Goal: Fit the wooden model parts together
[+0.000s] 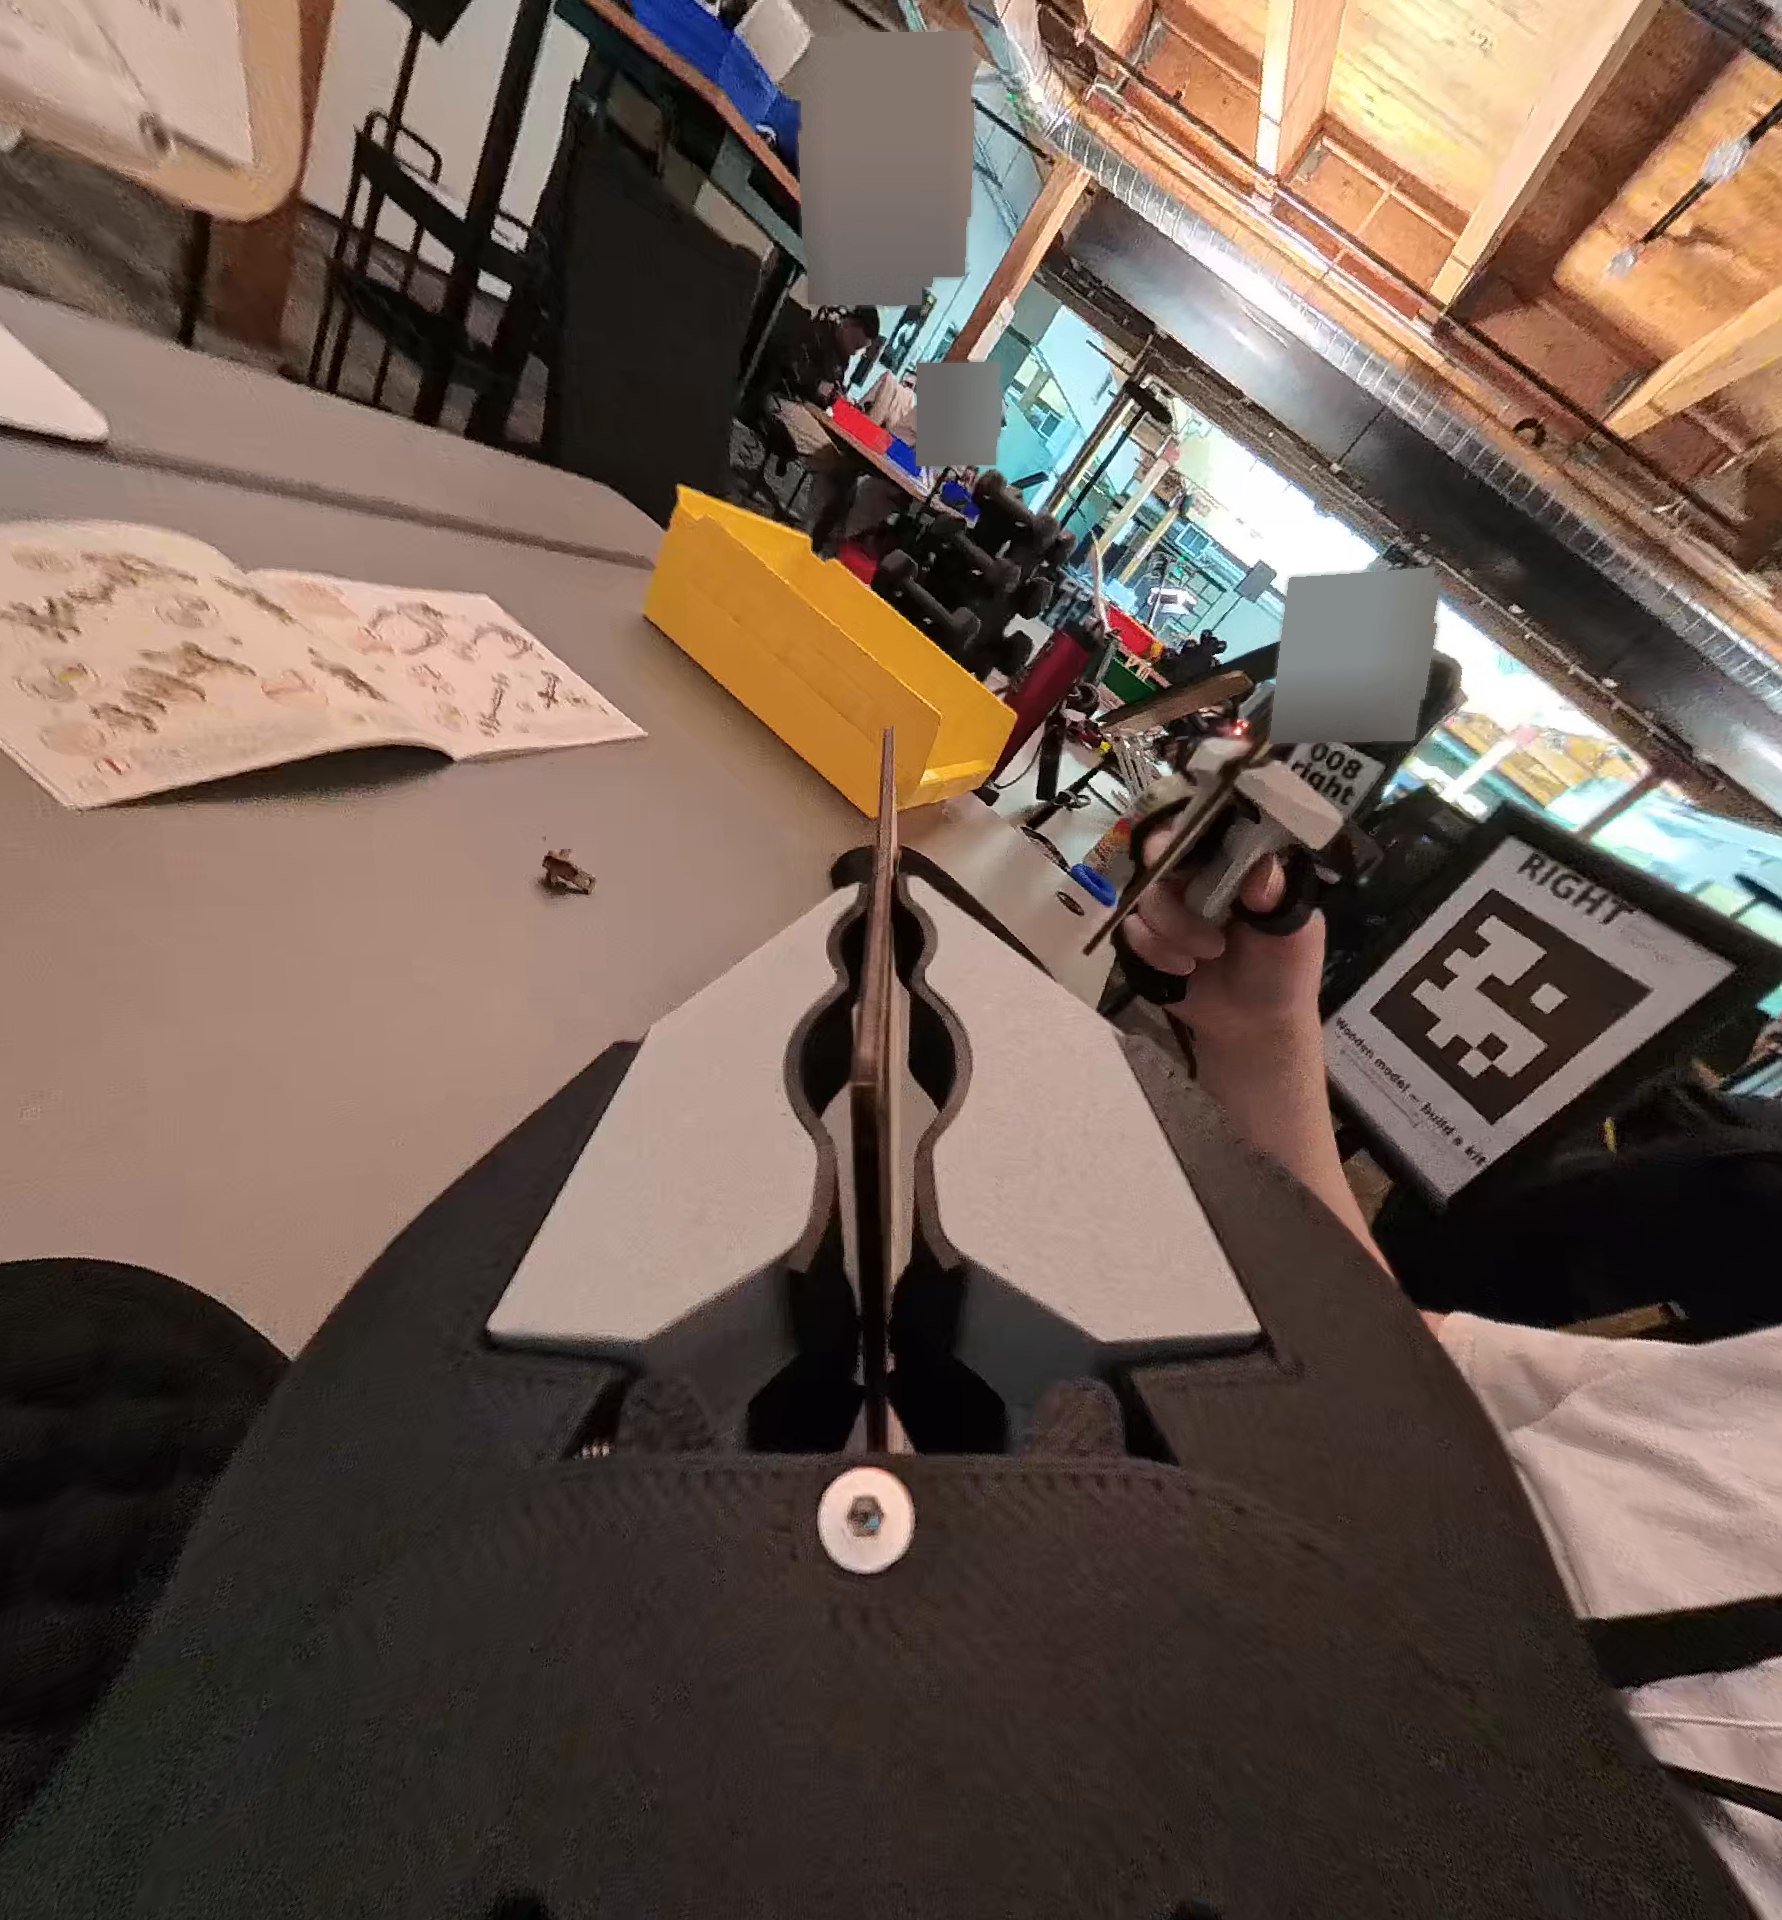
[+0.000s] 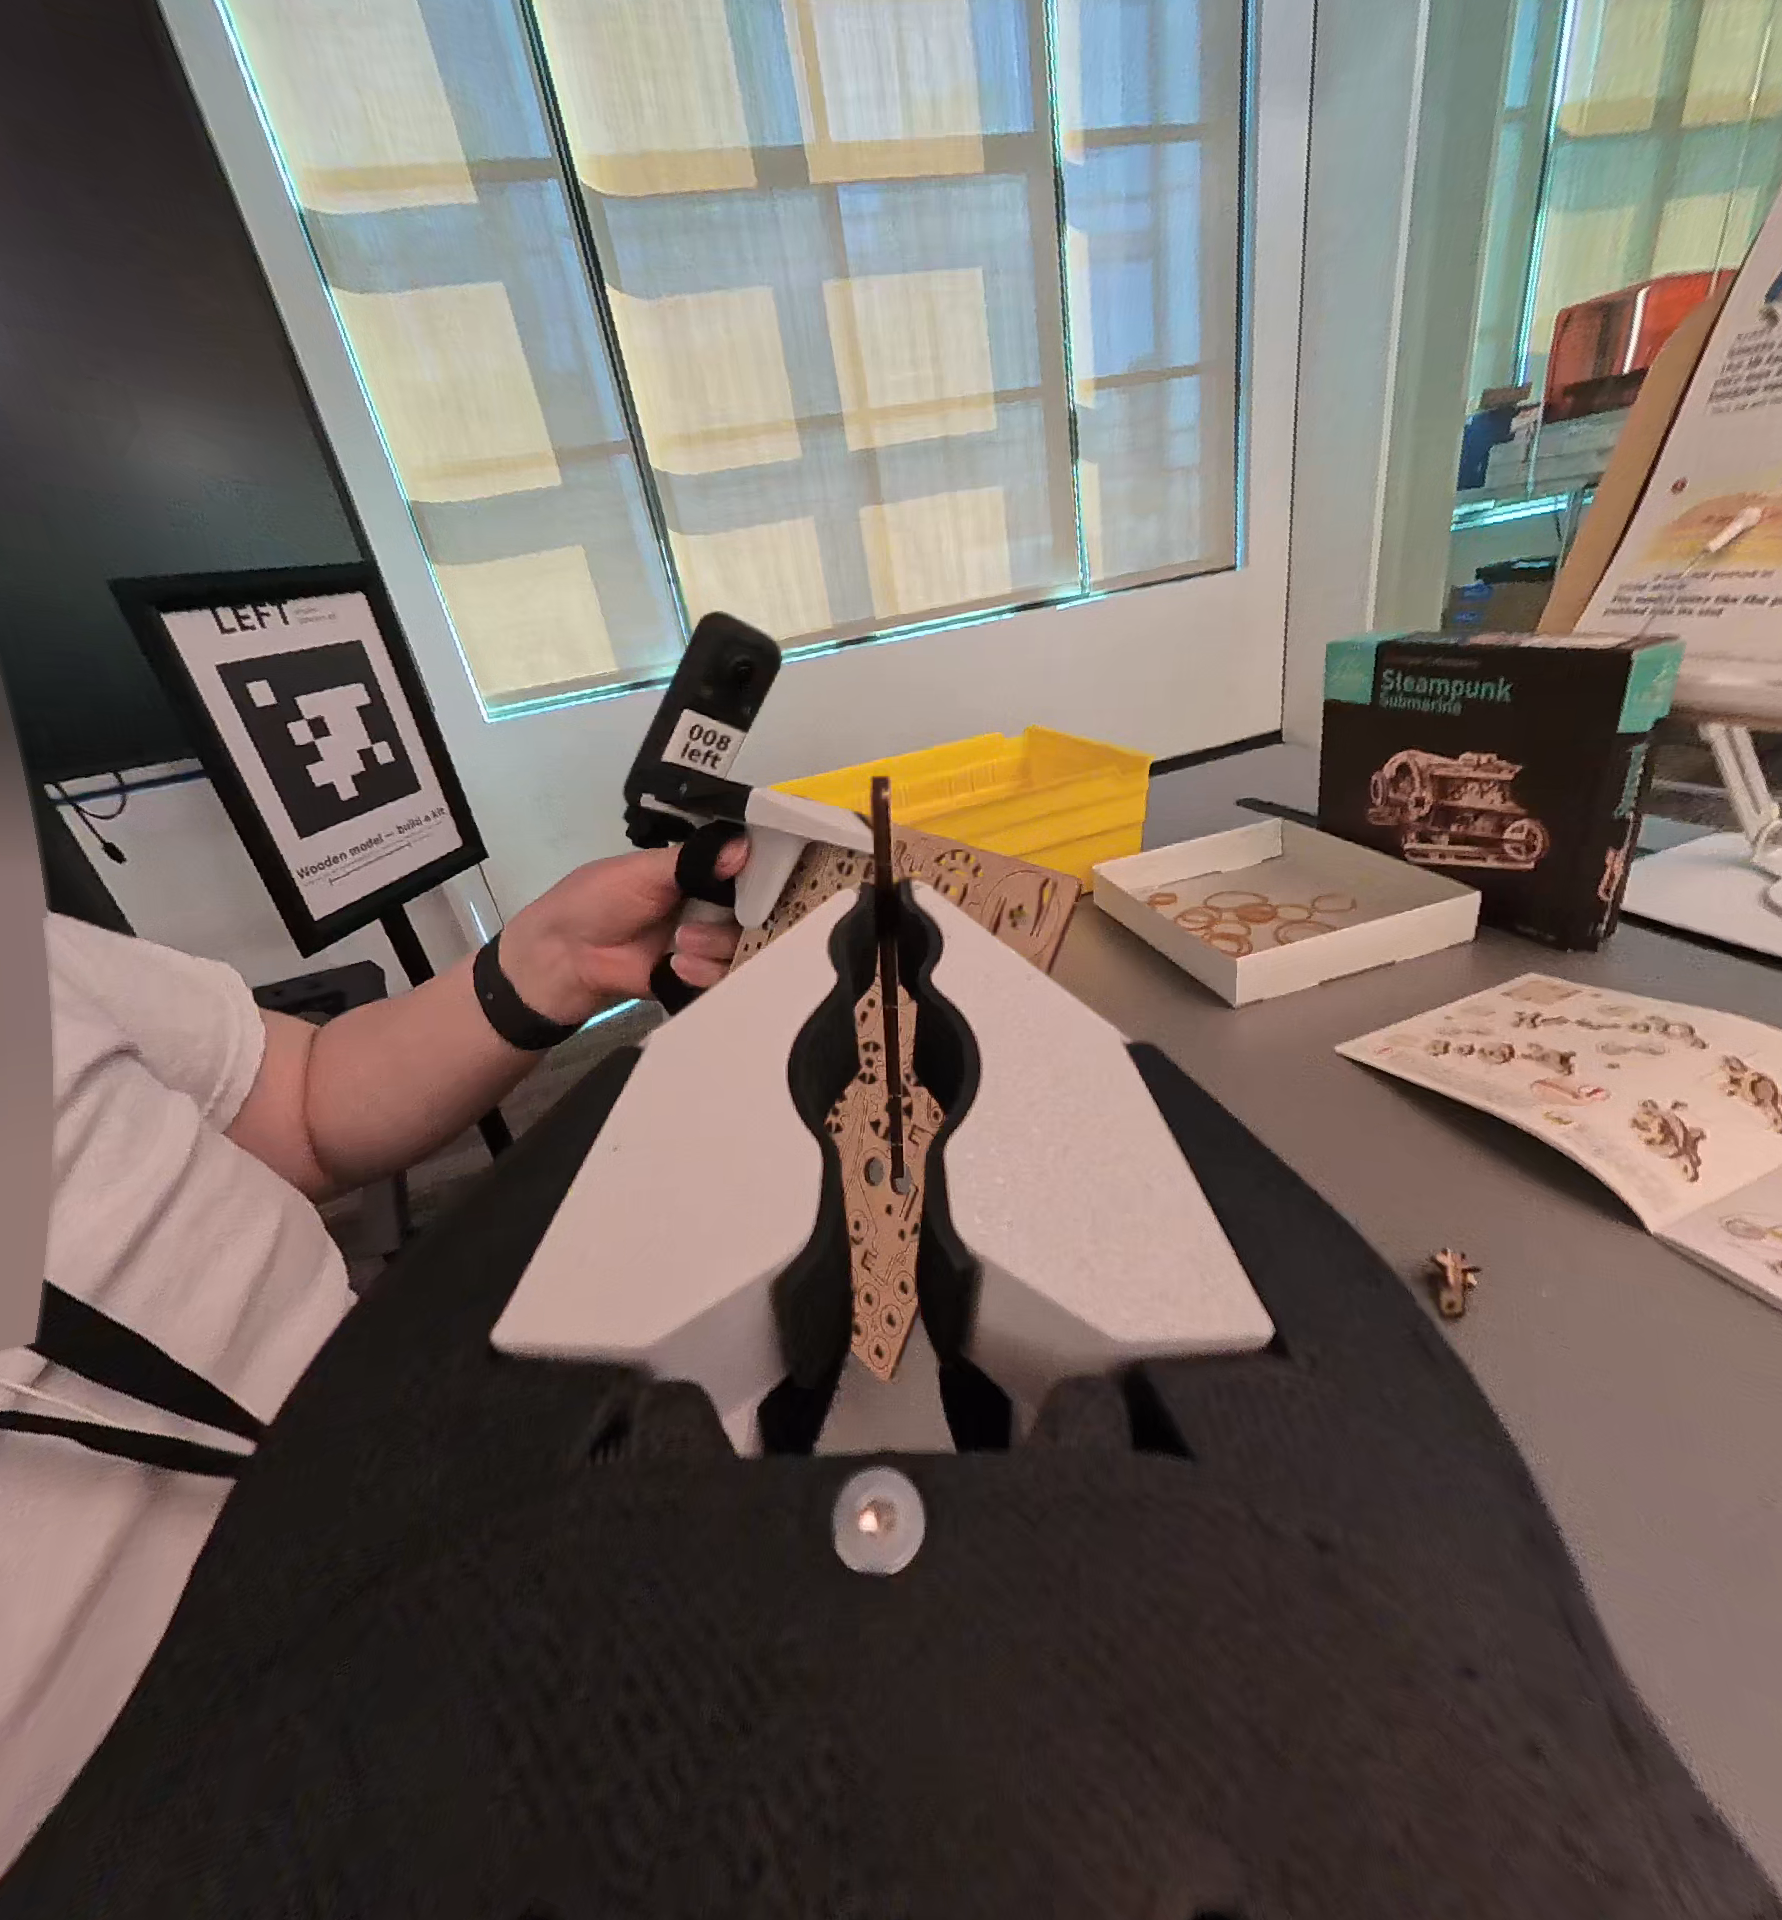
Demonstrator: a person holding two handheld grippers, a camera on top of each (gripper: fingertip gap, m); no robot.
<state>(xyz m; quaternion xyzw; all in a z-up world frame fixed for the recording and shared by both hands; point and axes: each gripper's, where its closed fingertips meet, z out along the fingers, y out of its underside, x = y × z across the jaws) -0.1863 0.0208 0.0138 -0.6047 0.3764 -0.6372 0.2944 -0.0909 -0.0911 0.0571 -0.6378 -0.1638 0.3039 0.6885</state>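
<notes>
Beside the one yellow bin [image 2: 980, 800]: one white tray [image 2: 1282, 914], one model box [image 2: 1489, 779], one open booklet [image 2: 1635, 1101], two wooden sheets [image 2: 883, 935].

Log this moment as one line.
left gripper: shut on wooden sheet | right gripper: shut on wooden strip | loose part: on table

Kind of place: a workshop or maker space, arranged as a recording station.
Ceiling: bare wooden beams [image 1: 1292, 83] and a ribbed metal duct [image 1: 1105, 156] are seen high ahead of the left tool.
Background: work tables with red and blue bins [image 1: 871, 431] and a rack of dumbbells [image 1: 970, 561] are seen far ahead.
Markers: framed black-and-white code signs [image 2: 315, 748] are stood on stands beside the grey table [image 1: 295, 997].
Table: a yellow parts bin [image 1: 814, 655], an open instruction booklet [image 1: 243, 665], a model kit box [image 2: 1489, 779] and a white tray of rings [image 2: 1282, 914] are laid out ahead.
Windows: large shaded panes [image 2: 814, 343] are seen beyond the right tool.
</notes>
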